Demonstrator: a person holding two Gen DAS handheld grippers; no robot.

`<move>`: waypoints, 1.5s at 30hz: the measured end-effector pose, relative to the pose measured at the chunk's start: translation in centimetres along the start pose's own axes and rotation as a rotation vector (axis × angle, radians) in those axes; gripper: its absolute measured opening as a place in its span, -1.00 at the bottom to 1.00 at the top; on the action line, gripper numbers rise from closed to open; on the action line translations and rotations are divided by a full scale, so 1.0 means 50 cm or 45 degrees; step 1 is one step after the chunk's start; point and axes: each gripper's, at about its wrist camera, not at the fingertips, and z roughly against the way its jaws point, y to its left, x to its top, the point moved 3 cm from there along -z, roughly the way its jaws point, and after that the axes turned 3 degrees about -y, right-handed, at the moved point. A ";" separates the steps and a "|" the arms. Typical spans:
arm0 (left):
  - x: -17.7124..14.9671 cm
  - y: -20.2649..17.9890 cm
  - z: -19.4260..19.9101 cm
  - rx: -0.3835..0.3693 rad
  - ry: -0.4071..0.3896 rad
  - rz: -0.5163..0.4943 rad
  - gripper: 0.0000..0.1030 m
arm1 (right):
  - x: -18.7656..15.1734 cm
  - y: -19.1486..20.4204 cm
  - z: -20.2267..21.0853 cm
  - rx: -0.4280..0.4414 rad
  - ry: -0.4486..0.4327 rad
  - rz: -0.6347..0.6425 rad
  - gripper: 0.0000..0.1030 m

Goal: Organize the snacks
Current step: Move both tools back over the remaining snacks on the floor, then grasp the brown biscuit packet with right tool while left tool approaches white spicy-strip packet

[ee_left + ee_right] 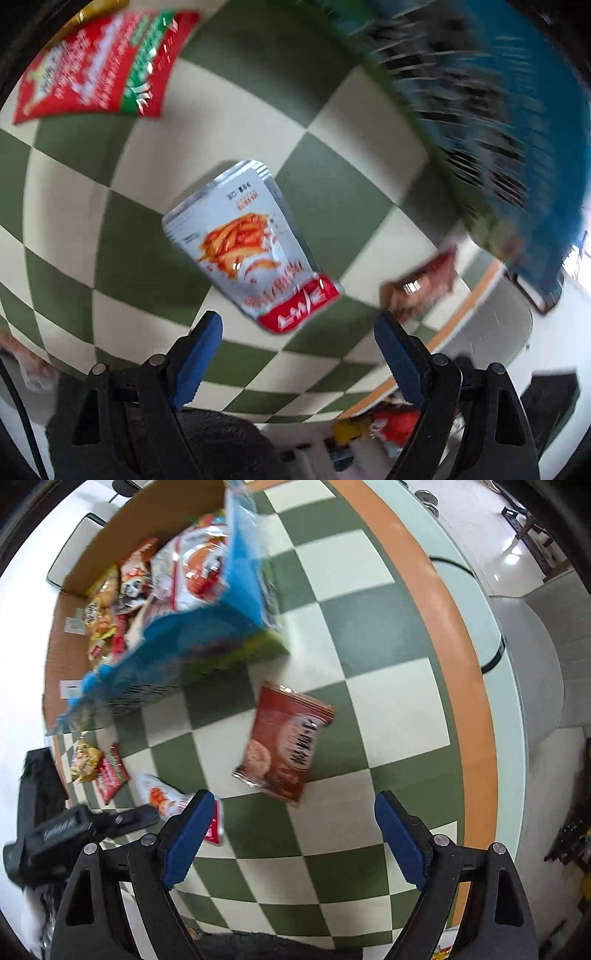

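Left wrist: hand-held gripper wide open above silver packet

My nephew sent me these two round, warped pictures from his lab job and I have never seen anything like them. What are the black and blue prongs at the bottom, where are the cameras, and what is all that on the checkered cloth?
The prongs are handheld two-finger grippers, one in each of a person's hands, with no robot arm. A fisheye camera sits on each and looks forward along the fingers, hence the round warping.

One picture is from the left gripper, above a white snack pouch with a red packet farther off. The other is from the right gripper, facing a brown snack packet.

Both stand open and hold nothing. On the checkered tablecloth also stand a blue basket and a cardboard box full of snacks.
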 end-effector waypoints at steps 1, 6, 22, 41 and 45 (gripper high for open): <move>0.005 0.000 -0.008 0.006 -0.001 0.023 0.63 | -0.003 -0.007 -0.010 -0.007 0.001 -0.003 0.76; 0.017 -0.002 -0.032 0.150 -0.066 0.108 0.60 | -0.010 -0.015 -0.040 0.007 0.008 -0.029 0.76; -0.067 -0.011 -0.045 0.695 -0.142 -0.564 0.61 | 0.029 0.067 -0.156 -0.178 -0.003 0.038 0.73; -0.115 -0.151 -0.070 0.734 -0.205 -1.017 0.61 | -0.007 0.110 -0.110 -0.072 0.086 0.282 0.57; -0.106 -0.176 -0.103 0.762 -0.188 -1.013 0.60 | 0.004 0.103 -0.119 -0.087 0.087 0.263 0.57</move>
